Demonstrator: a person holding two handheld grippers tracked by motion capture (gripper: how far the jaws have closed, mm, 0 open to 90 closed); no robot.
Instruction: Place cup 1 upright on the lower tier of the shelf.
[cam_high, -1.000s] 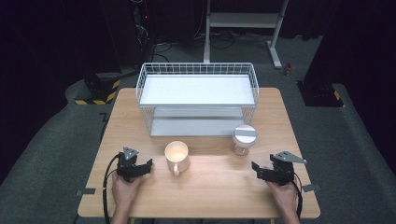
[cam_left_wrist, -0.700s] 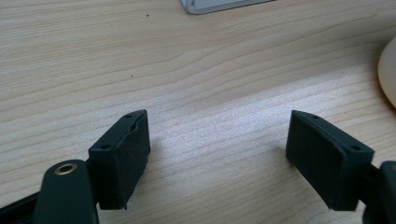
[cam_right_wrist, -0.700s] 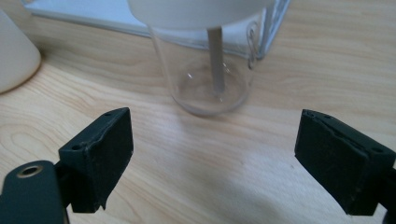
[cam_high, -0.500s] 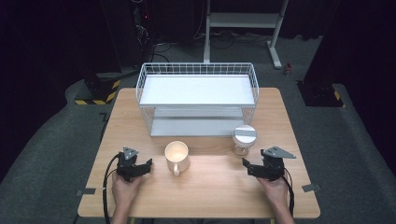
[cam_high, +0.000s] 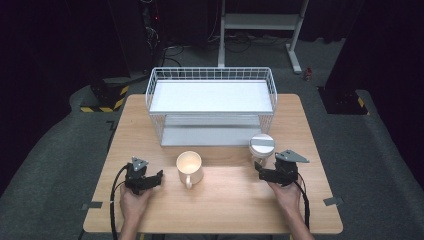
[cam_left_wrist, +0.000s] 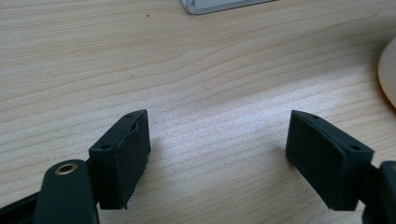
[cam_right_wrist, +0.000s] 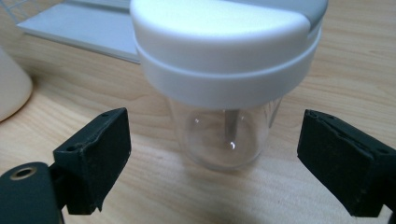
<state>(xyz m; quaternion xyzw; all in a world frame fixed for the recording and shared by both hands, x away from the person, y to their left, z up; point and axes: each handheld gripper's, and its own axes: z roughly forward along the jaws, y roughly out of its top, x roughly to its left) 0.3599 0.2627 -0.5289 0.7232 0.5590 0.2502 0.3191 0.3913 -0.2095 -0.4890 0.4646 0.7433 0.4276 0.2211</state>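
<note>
Bench: I look down on a light wooden bench (cam_high: 225, 200) standing on grey carpet, with dark equipment beyond its far edge.

Rack: A white wire rack (cam_high: 212, 105) with 2 flat white shelves stands at the far middle of the bench; a corner of its lower shelf shows at the top of both gripper views.

Mug: A cream mug (cam_high: 189, 168) stands upright near the bench's middle, in front of the rack, its handle turned toward my side. Its pale wall edges into the right of the left gripper view and the left of the right gripper view.

Jar: A clear jar (cam_right_wrist: 224, 135) with a white lid (cam_right_wrist: 219, 28) stands upright right of the mug, just in front of the rack's right corner (cam_high: 261, 148).

Left hand-held gripper: My left hand-held gripper (cam_high: 150, 181) rests low at the near left, its jaws pointing toward the mug. In its own view (cam_left_wrist: 217, 158) the 2 black jaws stand wide apart over bare wood, nothing between them.

Right hand-held gripper: My right hand-held gripper (cam_high: 260, 170) sits just beside the jar on its near side. In its own view (cam_right_wrist: 215, 163) the jaws are spread wide, 1 on each side of the jar's clear body, neither touching it.

Hands: 1 hand (cam_high: 134, 204) holds each tool from the near edge; the other (cam_high: 287, 192) is at the right.
</note>
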